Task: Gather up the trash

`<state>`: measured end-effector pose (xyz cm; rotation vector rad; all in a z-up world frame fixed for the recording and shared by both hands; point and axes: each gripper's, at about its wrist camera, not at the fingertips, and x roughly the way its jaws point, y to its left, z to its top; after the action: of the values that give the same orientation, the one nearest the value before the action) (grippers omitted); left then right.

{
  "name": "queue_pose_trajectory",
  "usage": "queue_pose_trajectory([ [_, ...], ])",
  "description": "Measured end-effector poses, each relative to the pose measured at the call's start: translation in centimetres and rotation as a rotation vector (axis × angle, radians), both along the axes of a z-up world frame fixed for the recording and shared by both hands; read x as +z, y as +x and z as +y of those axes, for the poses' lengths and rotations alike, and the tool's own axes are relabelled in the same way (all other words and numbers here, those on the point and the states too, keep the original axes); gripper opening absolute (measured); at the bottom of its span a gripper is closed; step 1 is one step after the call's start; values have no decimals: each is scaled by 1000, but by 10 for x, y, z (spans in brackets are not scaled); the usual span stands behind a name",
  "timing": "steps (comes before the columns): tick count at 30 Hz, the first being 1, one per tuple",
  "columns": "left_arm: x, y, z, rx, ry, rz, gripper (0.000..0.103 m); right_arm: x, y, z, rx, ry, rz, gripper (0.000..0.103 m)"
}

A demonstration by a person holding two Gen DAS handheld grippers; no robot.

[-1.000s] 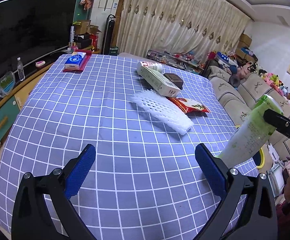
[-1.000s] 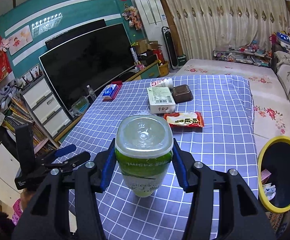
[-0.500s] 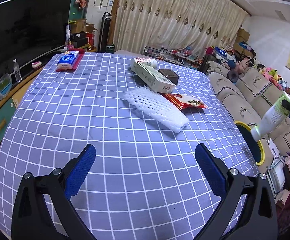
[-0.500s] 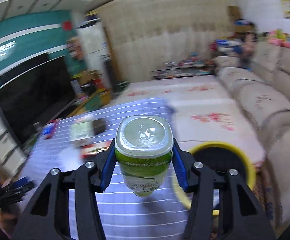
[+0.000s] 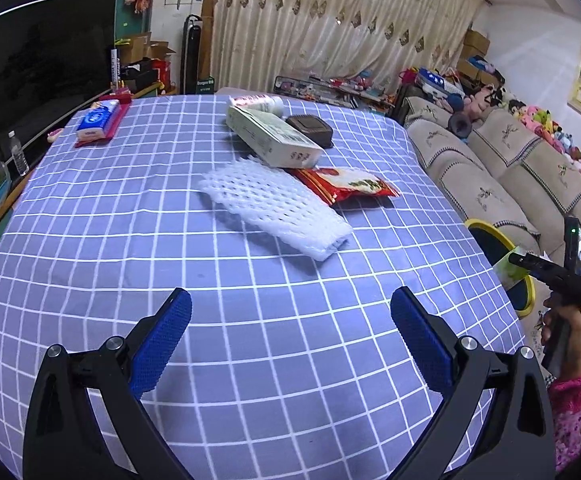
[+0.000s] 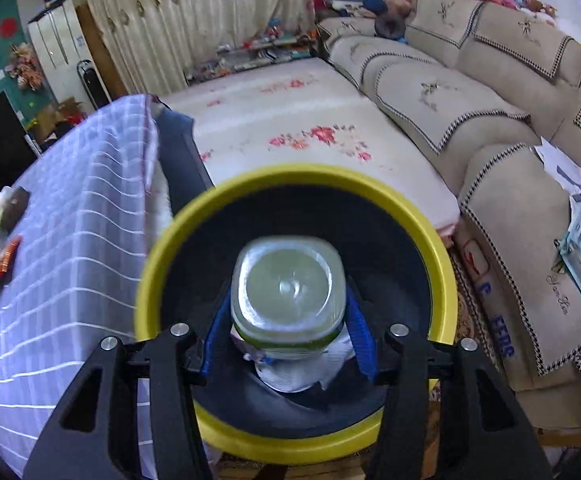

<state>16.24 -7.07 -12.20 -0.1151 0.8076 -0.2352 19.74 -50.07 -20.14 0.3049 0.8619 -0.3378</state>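
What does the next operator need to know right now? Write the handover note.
Right gripper: shut on the green drink bottle, held over the yellow-rimmed bin beside the table; not yet dropped.
Left gripper: open, empty, above the checked tablecloth.
Bin holds some crumpled white paper.
Left on the table: white foam net, red snack packet, carton, white bottle, brown tray.

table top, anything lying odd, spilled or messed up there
No spill shows. The white foam net lies slantwise on the checked cloth, its far end tucked under the long carton, which also overlaps the red snack wrapper. A white bottle lies on its side behind the carton. A loose heap, nothing visibly broken.
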Motion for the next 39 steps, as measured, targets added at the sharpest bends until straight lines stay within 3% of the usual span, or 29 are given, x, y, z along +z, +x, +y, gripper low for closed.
queue_pose_trajectory([
  [10,-16,35,-22,-48,10,44,98,20,-5,11,5,-42,-65,62],
  [18,-31,71,-43,-34,84,46,98,30,-5,22,41,-23,-89,63],
  [28,-40,108,-51,26,98,78,97,24,0,26,60,-6,-82,63],
  [34,-43,113,-41,46,90,79,65,23,1,28,67,-8,-81,63],
  [36,-41,112,-34,47,68,81,39,23,1,29,70,-5,-81,63],
  [39,-40,108,-23,43,37,85,22,24,1,33,79,-6,-81,63],
])
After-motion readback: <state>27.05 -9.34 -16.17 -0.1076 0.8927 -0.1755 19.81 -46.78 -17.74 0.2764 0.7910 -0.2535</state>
